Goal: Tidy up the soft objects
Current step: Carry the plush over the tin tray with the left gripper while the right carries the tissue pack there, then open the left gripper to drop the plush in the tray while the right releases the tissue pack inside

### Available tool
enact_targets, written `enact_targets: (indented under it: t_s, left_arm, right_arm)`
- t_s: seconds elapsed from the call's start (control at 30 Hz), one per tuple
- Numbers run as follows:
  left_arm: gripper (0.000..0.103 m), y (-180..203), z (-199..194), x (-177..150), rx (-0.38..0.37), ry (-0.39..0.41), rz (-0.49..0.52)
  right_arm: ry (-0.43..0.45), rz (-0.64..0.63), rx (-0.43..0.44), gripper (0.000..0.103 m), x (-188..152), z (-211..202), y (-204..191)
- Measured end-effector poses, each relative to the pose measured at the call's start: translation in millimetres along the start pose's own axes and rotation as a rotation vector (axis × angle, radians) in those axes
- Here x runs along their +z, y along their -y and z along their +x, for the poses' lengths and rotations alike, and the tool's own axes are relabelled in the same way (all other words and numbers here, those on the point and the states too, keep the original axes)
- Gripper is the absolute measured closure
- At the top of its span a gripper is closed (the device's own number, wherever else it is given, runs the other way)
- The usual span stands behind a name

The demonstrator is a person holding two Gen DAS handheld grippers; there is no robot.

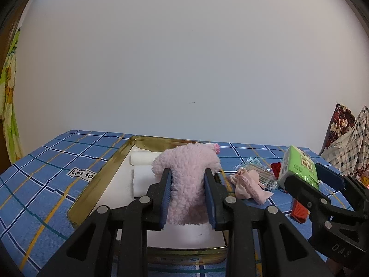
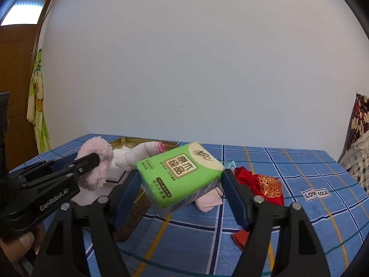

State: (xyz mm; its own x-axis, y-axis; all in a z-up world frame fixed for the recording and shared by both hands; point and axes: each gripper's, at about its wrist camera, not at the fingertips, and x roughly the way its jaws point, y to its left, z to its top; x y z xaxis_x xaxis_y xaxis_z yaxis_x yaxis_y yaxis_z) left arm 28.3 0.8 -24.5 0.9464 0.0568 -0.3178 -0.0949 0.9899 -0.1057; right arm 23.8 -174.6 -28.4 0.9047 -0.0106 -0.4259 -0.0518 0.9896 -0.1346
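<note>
Left gripper point(image 1: 188, 198): 2 blue-padded fingers pinched a pink fleece sock point(image 1: 188, 180) from both sides, held above the near end of the tin.
Right gripper point(image 2: 182, 198): fingers set wide and clamped on a green tissue pack point(image 2: 178, 176) across its short sides; pack held clear of the cloth.
Fleece sock, look: pale pink, curly pile, thick; a white ribbed part with a pink knitted edge point(image 1: 216, 148) showed at its far end.
Fleece sock, axis: long axis ran away from the left camera; the fluffy end hung down toward the camera between the pads.
Tissue pack, look: soft rectangular block, bright green wrap, cream label panel, clear-film underside.
Tissue pack, writing: large brown Chinese characters on the label, seen upside down in the right wrist view; smaller print unreadable.
Tissue pack, axis: long axis ran across the fingers, left end lower, label face tilted toward the camera.
Gripper marking: "GenRobot.AI" in white on the left gripper body point(image 2: 54, 199).
Gold tin point(image 1: 101, 177): open, shallow, white inside, on the left of the table; 2 white rolls point(image 1: 143, 159) lay at its far end.
Loose items right of tin: a thin pink sock point(image 1: 249, 185), a clear packet of sticks point(image 1: 258, 173), red cloth with gold pattern point(image 2: 263, 184).
Tablecloth point(image 2: 299, 173): blue plaid with yellow lines; label tag read "LOVE SOLE" point(image 2: 316, 194).
Background: plain white wall point(image 1: 184, 57).
</note>
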Motion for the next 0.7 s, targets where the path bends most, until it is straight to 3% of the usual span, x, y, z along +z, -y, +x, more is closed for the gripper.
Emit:
enact_targets:
  t_s: [0.7]
  left_arm:
    - [0.074, -17.1, -8.4, 1.8, 0.021, -0.002, -0.028]
  right_arm:
    - [-0.008, -0.015, 0.039, 0.030, 0.5, -0.5, -6.1]
